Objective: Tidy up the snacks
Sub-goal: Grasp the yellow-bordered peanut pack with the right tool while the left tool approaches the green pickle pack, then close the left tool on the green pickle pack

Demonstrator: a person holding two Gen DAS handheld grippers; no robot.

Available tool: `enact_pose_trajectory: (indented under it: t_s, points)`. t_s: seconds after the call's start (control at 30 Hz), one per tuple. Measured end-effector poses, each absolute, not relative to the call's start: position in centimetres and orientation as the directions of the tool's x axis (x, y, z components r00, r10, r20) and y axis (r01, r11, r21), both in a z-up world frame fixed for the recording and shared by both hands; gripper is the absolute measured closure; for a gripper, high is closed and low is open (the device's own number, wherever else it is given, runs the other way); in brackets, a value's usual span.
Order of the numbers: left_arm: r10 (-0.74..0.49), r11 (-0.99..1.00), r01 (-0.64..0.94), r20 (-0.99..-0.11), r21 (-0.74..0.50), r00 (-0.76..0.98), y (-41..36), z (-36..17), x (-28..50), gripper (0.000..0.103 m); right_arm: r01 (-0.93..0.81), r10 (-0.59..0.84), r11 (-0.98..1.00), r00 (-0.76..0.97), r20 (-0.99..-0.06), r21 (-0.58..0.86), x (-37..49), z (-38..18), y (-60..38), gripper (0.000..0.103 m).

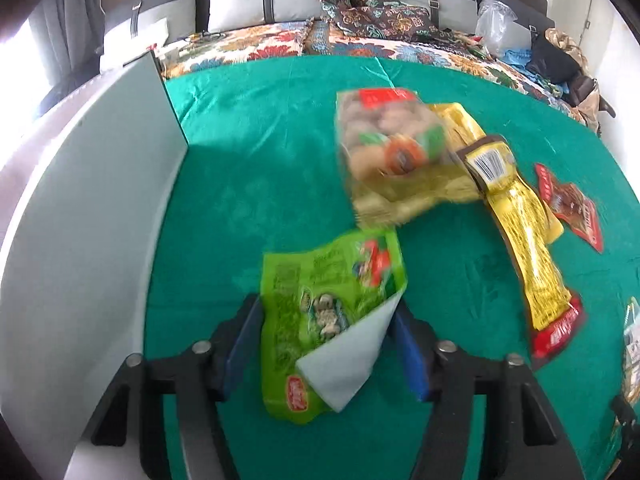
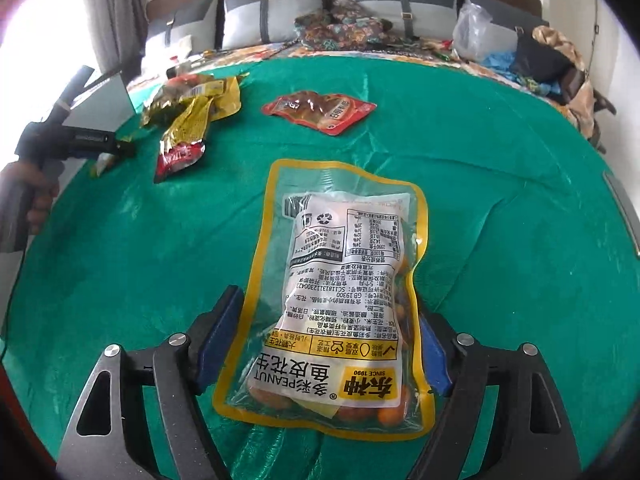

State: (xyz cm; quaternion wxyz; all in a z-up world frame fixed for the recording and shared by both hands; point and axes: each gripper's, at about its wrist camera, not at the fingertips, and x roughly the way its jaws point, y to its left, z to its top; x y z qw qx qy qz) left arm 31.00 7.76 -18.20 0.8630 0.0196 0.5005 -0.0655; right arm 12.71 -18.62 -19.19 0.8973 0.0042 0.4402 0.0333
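Between our left gripper's (image 1: 324, 336) fingers sits a pea packet (image 1: 320, 320) on the cloth (image 1: 260, 160). A board (image 1: 92, 220) stands at its left. Beyond it lies a nut bag (image 1: 392, 152), overlapping a wrapper strip (image 1: 524, 232) on its right; a flat sachet (image 1: 572, 204) lies further right. Between our right gripper's (image 2: 332, 344) fingers lies a peanut bag (image 2: 340, 288); the bed's cushions (image 2: 280, 12) are behind.

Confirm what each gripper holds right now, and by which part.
Left gripper: green snack packet, jaws on its two side edges. Right gripper: peanut bag, jaws on its long side edges at the lower half.
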Motion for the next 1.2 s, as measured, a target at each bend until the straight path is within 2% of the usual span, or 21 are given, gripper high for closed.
enact_pose_trajectory:
  t_s: [0.07,0.23,0.37,0.4,0.47,0.6,1.2]
  points:
    - [-0.122,0.985,0.166,-0.861,-0.045,0.493,7.2,-18.4,29.3,0.057,-0.055,0.057,0.998,0.610,-0.791,0.030,12.6,-19.3,-18.6,0.021]
    - [-0.200,0.959,0.272,-0.863,-0.076,0.465,2.5,-18.2,21.2,0.057,-0.052,0.040,0.999,0.607,-0.794,0.010,12.7,-19.4,-18.3,0.021]
    - [-0.181,0.955,0.296,-0.852,-0.033,0.491,-1.5,-18.0,15.7,0.054,-0.053,0.048,0.998,0.609,-0.792,0.020,12.6,-19.4,-18.4,0.021]
    - [-0.165,0.958,0.285,-0.846,-0.017,0.507,-2.2,-18.1,14.9,0.049,-0.053,0.046,0.998,0.609,-0.792,0.018,12.6,-19.4,-18.4,0.021]
    - [-0.154,0.964,0.267,-0.842,-0.012,0.517,-3.1,-18.4,14.7,0.011,-0.052,0.040,0.999,0.608,-0.793,0.011,12.6,-19.4,-18.4,0.021]
    - [-0.152,0.966,0.257,-0.841,-0.017,0.519,-3.3,-19.1,15.7,0.000,-0.052,0.041,0.999,0.608,-0.793,0.012,12.6,-19.4,-18.4,0.021]
    - [-0.163,0.966,0.259,-0.817,-0.016,0.554,-3.0,-19.7,17.9,0.000,-0.051,0.039,0.999,0.608,-0.793,0.010,12.6,-19.3,-18.4,0.020]
